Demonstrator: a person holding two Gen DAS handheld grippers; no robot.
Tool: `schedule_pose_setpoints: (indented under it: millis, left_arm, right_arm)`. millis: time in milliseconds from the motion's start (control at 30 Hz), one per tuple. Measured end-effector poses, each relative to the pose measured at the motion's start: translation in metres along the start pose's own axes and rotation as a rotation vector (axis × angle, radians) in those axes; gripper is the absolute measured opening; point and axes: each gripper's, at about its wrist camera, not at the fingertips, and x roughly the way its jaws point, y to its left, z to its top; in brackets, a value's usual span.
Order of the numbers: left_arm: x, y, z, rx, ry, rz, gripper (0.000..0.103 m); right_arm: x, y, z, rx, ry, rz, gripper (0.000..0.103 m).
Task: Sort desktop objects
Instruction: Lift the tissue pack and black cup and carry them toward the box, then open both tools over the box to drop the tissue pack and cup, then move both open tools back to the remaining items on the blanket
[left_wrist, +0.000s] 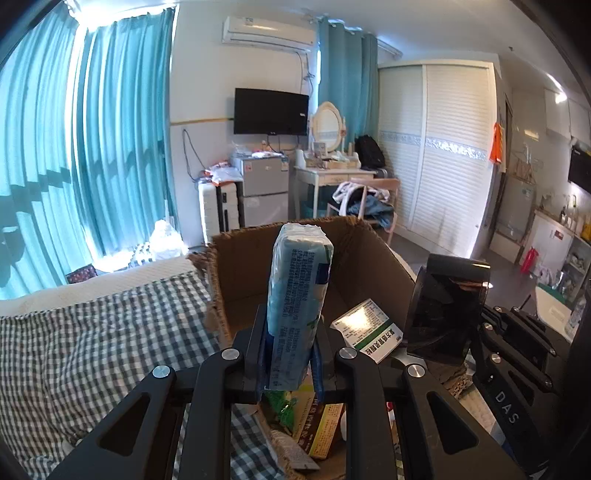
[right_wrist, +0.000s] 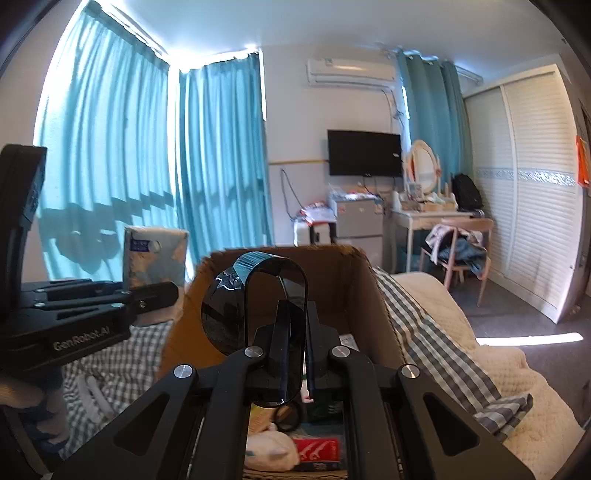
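Crinkly blue tissue pack (left_wrist: 299, 310) pinched in left tongs (left_wrist: 290, 363); right tongs (right_wrist: 290, 354) pinch glossy black holder (right_wrist: 275, 325).

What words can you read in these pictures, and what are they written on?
"DAS": on the right tool, seen from the left wrist.
"GenRobot.AI": on the left tool, seen from the right wrist.
Tissue pack: print too small to read.
White-and-green medicine box: characters too blurred to read.

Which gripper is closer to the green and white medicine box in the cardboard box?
Probably the right. The right gripper, holding the black case, sits right beside the medicine box. The left gripper, holding the tissue pack, is farther left.
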Motion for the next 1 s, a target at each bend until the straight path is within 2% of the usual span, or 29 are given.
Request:
schedule_pose_setpoints:
  millis: [100,300,567,600,667,700,733,867,933,1000]
  left_arm:
    - [0.018,-0.003,-0.002,0.006,0.034,-0.018,0.019]
    - [0.048,-0.008,-0.015,0.011,0.119,-0.041,0.019]
    - [0.069,-0.014,-0.022,0.027,0.19,-0.032,0.022]
    - [0.069,-0.014,-0.022,0.027,0.194,-0.024,0.026]
    - [0.065,-0.014,-0.021,0.014,0.189,-0.019,0.039]
    - [0.062,-0.014,-0.02,0.008,0.185,-0.015,0.056]
    - [0.059,-0.014,-0.019,0.002,0.176,-0.007,0.063]
    - [0.04,-0.01,-0.011,0.0,0.136,0.008,0.065]
    - [0.031,-0.006,-0.009,-0.006,0.122,0.016,0.07]
    - [0.018,-0.004,-0.006,-0.014,0.105,0.023,0.073]
  right_arm:
    - [0.012,-0.006,-0.006,0.003,0.053,-0.032,0.007]
    - [0.032,-0.013,-0.015,0.014,0.156,-0.043,0.007]
    - [0.049,-0.016,-0.027,-0.007,0.252,-0.079,0.009]
    - [0.05,-0.017,-0.027,-0.012,0.256,-0.081,0.014]
    - [0.05,-0.015,-0.027,-0.005,0.268,-0.069,0.03]
    - [0.049,-0.014,-0.027,-0.008,0.267,-0.073,0.041]
    - [0.048,-0.014,-0.026,-0.015,0.259,-0.079,0.047]
    - [0.038,-0.011,-0.021,-0.03,0.234,-0.086,0.05]
    - [0.032,-0.011,-0.017,-0.031,0.215,-0.091,0.058]
    - [0.024,-0.01,-0.012,-0.028,0.191,-0.088,0.06]
